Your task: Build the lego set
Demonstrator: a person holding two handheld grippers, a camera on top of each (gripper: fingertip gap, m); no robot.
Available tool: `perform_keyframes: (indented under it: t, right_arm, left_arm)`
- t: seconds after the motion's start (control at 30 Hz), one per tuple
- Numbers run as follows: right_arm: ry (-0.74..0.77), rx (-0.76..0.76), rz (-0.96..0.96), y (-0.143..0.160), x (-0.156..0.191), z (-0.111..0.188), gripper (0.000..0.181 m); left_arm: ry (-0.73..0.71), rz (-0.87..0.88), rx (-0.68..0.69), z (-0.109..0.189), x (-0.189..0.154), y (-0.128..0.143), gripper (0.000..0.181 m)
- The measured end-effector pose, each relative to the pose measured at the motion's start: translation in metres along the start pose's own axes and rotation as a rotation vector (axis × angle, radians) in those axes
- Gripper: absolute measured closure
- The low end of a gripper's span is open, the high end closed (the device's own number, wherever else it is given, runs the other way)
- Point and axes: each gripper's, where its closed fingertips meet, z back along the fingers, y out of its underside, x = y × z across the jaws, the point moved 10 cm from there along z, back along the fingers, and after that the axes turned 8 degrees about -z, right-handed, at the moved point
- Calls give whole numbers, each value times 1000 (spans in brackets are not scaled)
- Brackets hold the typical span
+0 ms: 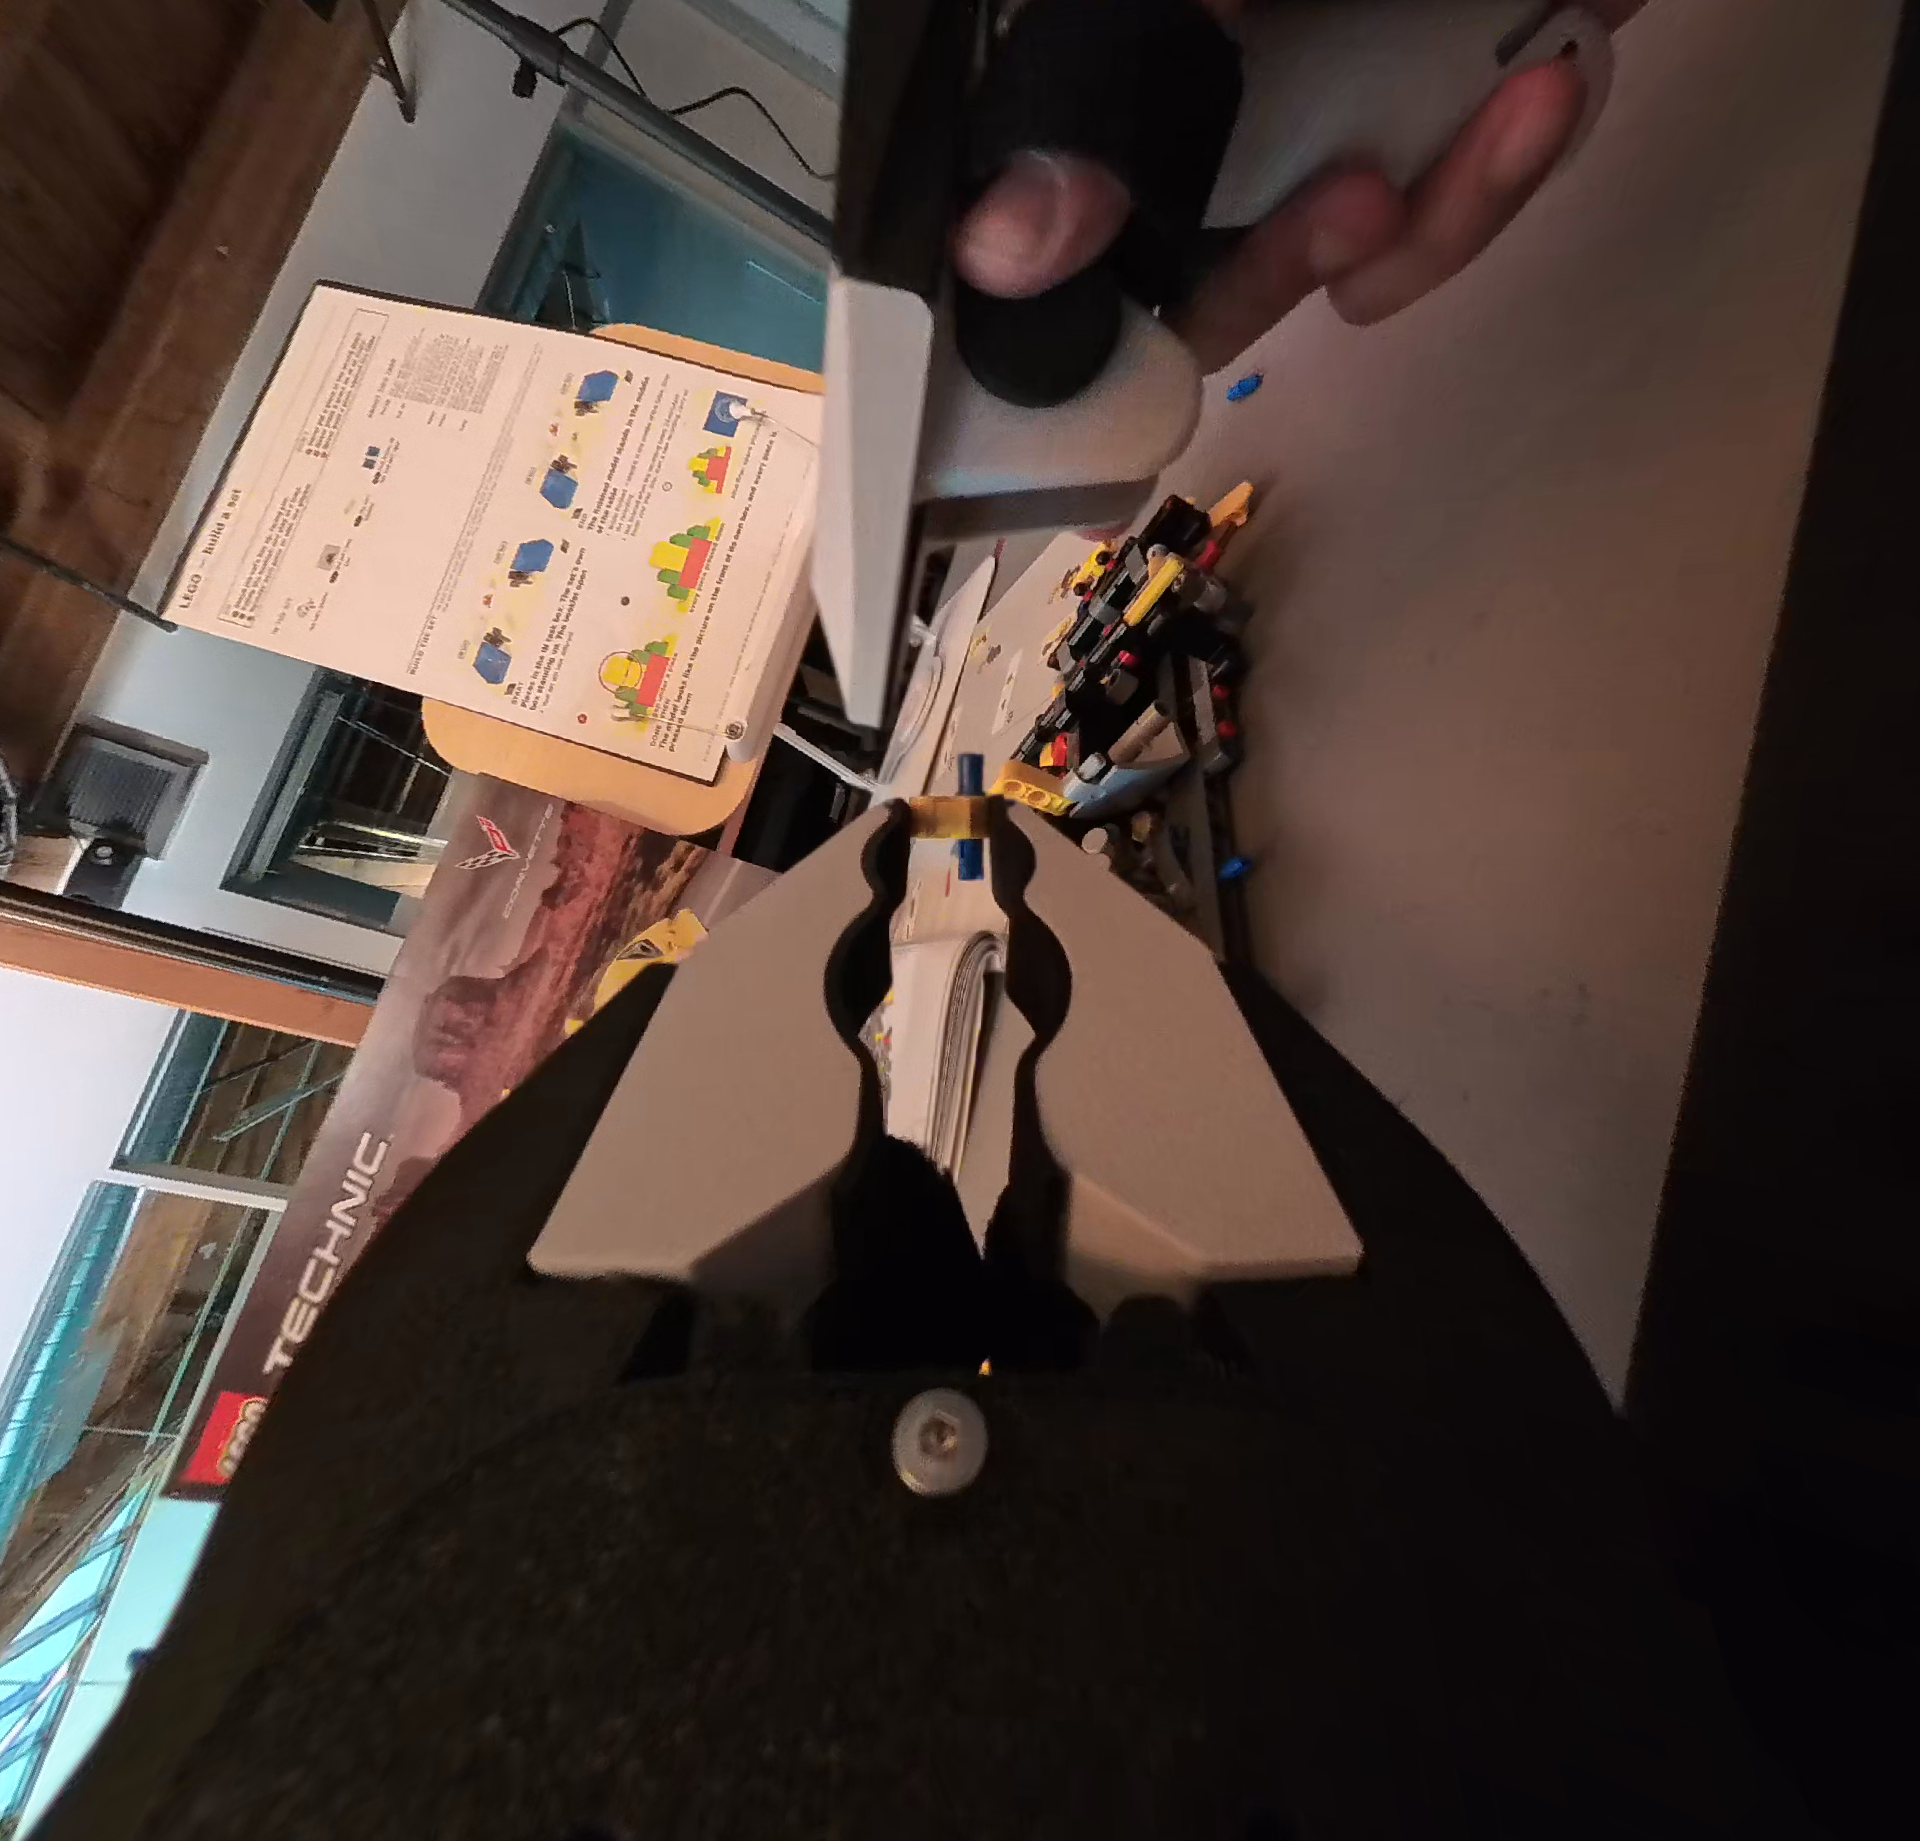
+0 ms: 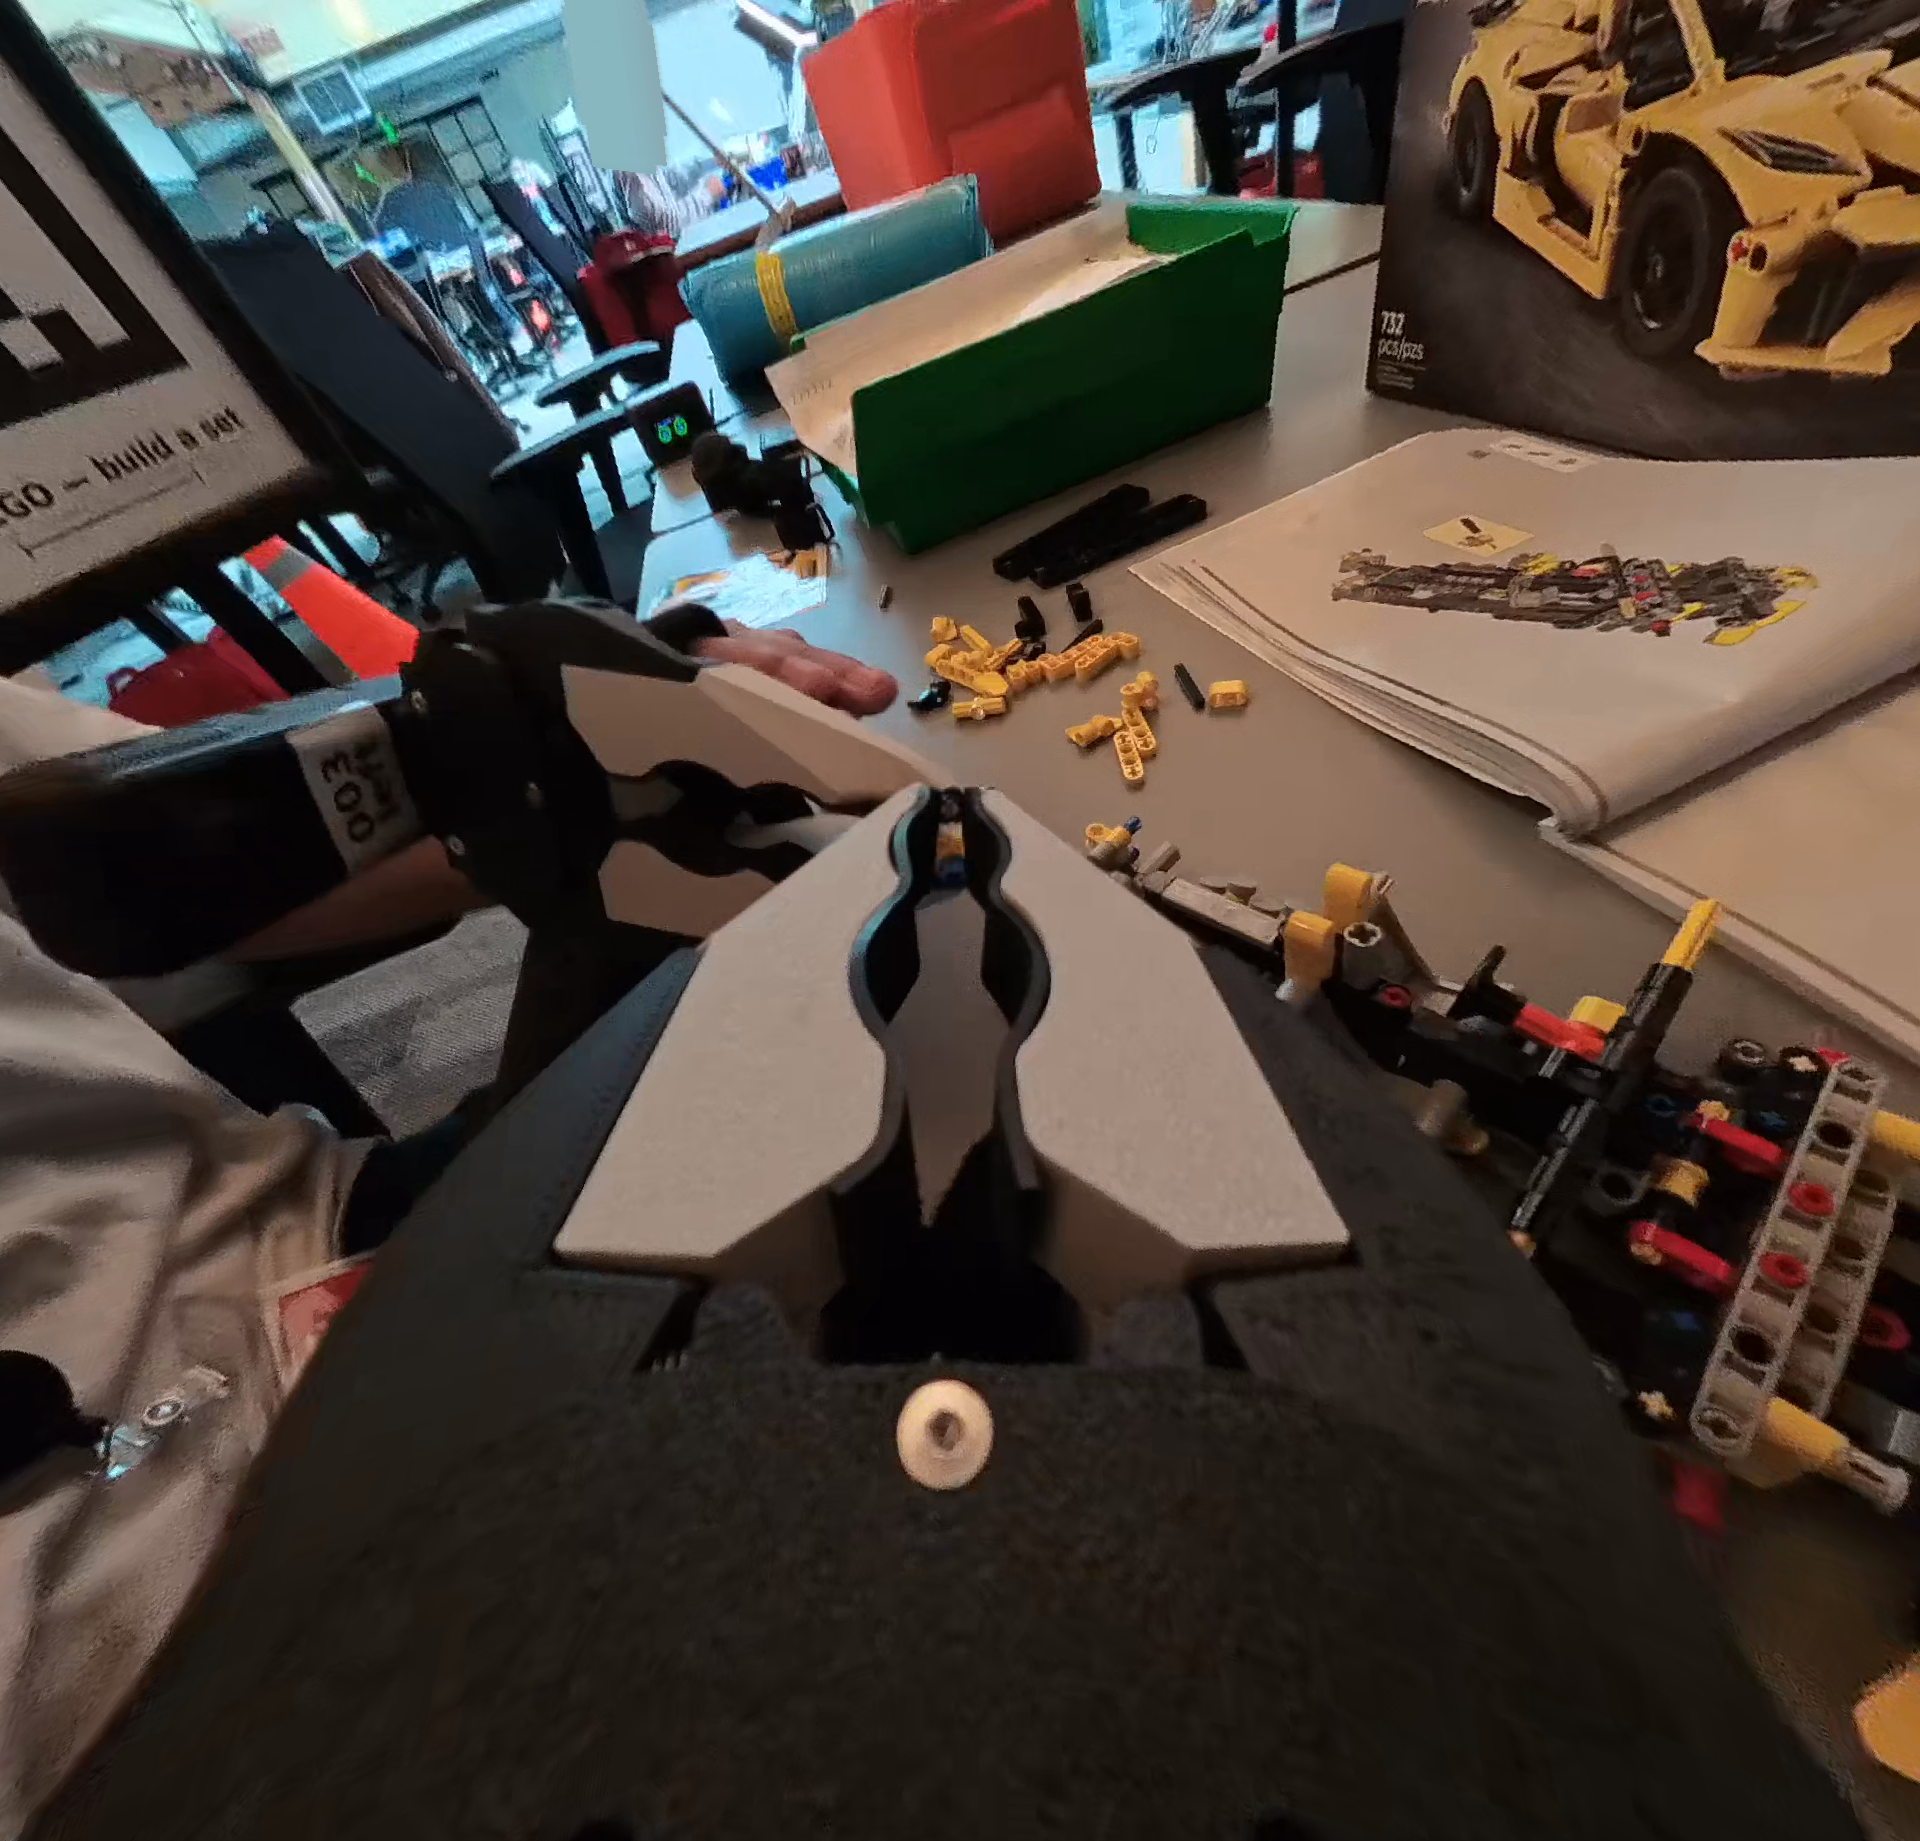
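Left wrist view, tilted on its side: the left gripper [image 1: 948,823] has its matte grey, wavy-edged fingers [image 1: 1101,1043] drawn in to a narrow gap, pinching a small yellow connector [image 1: 943,817] with a blue pin [image 1: 971,812] pushed through it. Just past the tips sits a yellow beam with round holes [image 1: 1034,792], at the end of the half-built chassis [image 1: 1138,638], a knobbly frame of black, grey, yellow and red parts on the pale smooth table [image 1: 1507,752]. A hand [image 1: 1299,160] grips the right gripper's grey body above it. Farther off stand a printed instruction sheet [image 1: 499,534] on a light wooden board and the glossy set box [image 1: 416,1095].

In the right wrist view, the right gripper [image 2: 951,806] is almost closed at its tips; something small, yellow and blue, shows between them, but whether the tips grip it I cannot tell. The left gripper [image 2: 727,815] comes in from the left and meets it there. To the right lies the chassis [image 2: 1662,1147], with a grey perforated beam [image 2: 1797,1261] across its near end. Beyond, loose yellow pieces [image 2: 1070,679] and a few black ones are scattered on the table [image 2: 1351,804], next to the open manual [image 2: 1558,628] of thick stacked pages. Farther back are a green plastic bin [image 2: 1070,409], an orange-red bag [image 2: 966,87] and the box [image 2: 1662,181] showing a yellow car.
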Motion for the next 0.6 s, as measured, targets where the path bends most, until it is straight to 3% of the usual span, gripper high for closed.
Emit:
perform_keyframes:
  t: [0.37, 0.6]
  right_arm:
    - [38, 37, 44, 8, 3, -7, 177]
    - [-128, -31, -136, 7, -2, -7, 177]
  left_arm:
    - [-19, -33, 8, -1, -1, -3, 165]
    - [-97, -101, 6, 3, 2, -7, 165]
